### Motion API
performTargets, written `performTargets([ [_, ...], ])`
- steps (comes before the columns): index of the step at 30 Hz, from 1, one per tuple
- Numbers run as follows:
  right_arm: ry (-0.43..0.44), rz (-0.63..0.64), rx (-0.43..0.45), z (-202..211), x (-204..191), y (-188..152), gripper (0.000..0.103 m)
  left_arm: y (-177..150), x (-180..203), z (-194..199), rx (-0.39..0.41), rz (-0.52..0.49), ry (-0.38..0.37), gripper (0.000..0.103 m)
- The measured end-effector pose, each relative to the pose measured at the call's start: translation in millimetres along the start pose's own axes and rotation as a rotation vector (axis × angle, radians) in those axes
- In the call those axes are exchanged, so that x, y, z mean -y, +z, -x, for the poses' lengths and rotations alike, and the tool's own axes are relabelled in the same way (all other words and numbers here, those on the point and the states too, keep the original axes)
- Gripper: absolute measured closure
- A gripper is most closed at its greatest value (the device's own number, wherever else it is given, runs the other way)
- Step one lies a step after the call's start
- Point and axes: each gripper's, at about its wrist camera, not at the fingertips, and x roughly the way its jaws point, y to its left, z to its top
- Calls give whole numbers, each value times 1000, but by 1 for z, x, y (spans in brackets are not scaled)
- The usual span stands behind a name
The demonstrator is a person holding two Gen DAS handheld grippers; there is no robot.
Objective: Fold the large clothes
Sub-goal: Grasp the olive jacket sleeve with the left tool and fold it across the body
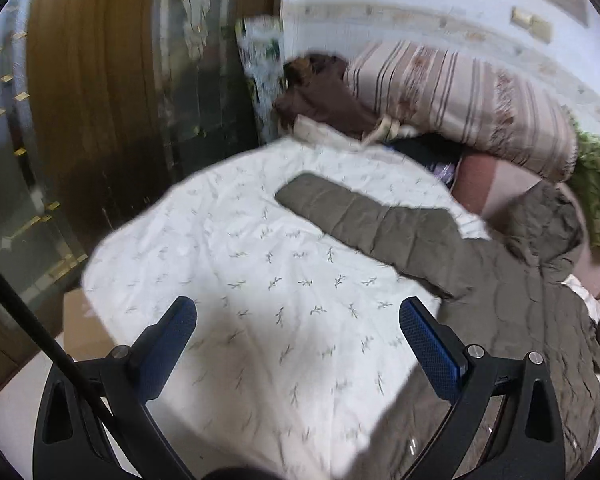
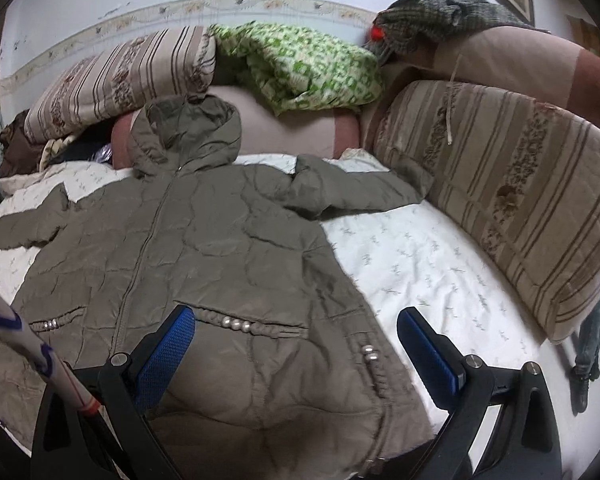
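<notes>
An olive-brown quilted hooded jacket (image 2: 204, 256) lies flat, front up and zipped, on a white bed sheet (image 2: 428, 264) with small leaf prints. Its hood points to the pillows and both sleeves are spread sideways. My right gripper (image 2: 296, 328) hovers open over the jacket's lower right hem, near a pocket with pearl beads. In the left wrist view the jacket (image 1: 500, 296) lies at the right with one sleeve stretched across the sheet (image 1: 236, 264). My left gripper (image 1: 298, 320) hangs open above bare sheet, just left of the jacket's body, holding nothing.
Striped pillows (image 2: 500, 184), a green patterned blanket (image 2: 304, 64) and a pink bolster (image 2: 296, 128) line the far and right sides of the bed. A wooden wardrobe with glass panels (image 1: 88, 92) stands left of the bed. A cardboard box (image 1: 84, 328) sits at the bed's corner.
</notes>
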Motion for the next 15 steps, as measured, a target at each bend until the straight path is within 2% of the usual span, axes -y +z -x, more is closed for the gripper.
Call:
performTargets([
  [5,33,13,-49,-18,-20,-1,0,36,0,-112,-199,110,-109,2],
  [13,7,7,-125,-52,-30,-7,0,70,3,-247,-328,274,-159,18],
  [15,-1,-1,-142,-61,-30,-9,0,75,5,-271,-348,315,-189,18],
])
